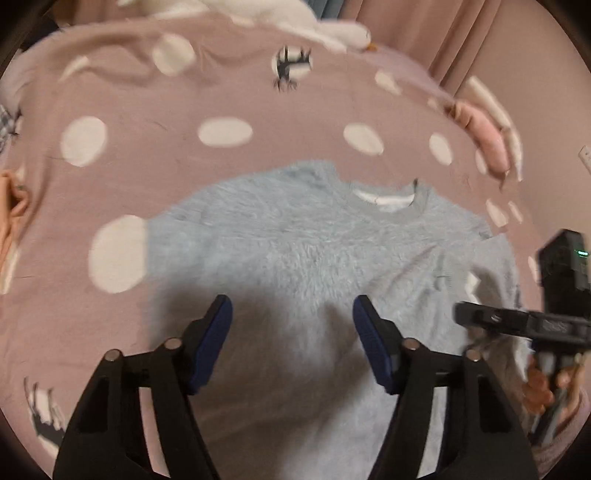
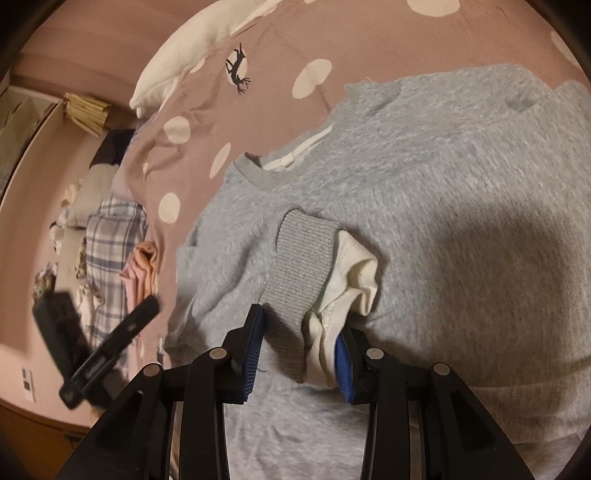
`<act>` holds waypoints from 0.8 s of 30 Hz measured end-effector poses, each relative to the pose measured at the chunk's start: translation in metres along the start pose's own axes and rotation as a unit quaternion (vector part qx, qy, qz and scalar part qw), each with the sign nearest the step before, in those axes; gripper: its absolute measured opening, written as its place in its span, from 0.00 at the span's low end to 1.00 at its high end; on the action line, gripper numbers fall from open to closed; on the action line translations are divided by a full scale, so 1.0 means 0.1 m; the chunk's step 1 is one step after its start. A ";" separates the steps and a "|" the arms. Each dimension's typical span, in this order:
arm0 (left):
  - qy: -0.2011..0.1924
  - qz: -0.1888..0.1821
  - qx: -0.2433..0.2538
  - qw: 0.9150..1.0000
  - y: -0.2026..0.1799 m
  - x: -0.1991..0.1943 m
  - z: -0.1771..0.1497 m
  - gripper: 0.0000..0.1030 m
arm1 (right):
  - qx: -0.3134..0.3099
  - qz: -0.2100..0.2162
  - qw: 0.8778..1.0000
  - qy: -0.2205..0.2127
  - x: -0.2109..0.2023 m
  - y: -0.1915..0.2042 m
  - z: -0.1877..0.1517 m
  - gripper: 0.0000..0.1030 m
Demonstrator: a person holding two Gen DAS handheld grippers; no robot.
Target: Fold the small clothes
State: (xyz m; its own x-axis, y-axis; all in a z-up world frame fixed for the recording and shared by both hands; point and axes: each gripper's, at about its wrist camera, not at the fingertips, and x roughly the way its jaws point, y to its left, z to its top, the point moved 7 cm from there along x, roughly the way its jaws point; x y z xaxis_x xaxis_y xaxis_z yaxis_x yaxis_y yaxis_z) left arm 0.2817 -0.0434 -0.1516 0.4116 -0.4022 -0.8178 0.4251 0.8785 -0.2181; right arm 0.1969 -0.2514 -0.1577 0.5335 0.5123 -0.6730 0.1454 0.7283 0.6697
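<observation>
Bedspread (image 2: 258,110); sleeve cuff (image 2: 301,266) between right gripper (image 2: 297,350) jaws.

Spotted pink bedcover (image 1: 258,110), white pillow (image 2: 184,55), pink curtain (image 1: 424,29).

dim warm light | motion blur – left view (worst) | fisheye-bent edges

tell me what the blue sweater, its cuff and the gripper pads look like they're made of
Sweater: seemingly a fuzzy fleece or brushed knit, matte, with a hairy nap showing.
Cuff: ribbed knit, with fine parallel ridges; a white lining pokes out beside it.
Pads: probably rubber or soft plastic, dark blue, with fine grooves, set on glossy black hard plastic fingers.
</observation>
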 end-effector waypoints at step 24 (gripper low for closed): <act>-0.063 0.153 0.016 0.986 0.32 -0.29 -0.26 0.69 | -0.135 -0.085 0.984 -0.081 -0.44 0.11 0.01 0.15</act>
State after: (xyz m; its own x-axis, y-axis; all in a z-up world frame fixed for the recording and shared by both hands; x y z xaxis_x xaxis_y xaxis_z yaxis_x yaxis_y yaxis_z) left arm 0.2622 0.0026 -0.1486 0.6198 -0.1509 -0.7701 0.2912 0.9555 0.0471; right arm 0.1757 -0.2658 -0.1203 0.6498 0.3091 -0.6944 0.0297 0.9025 0.4296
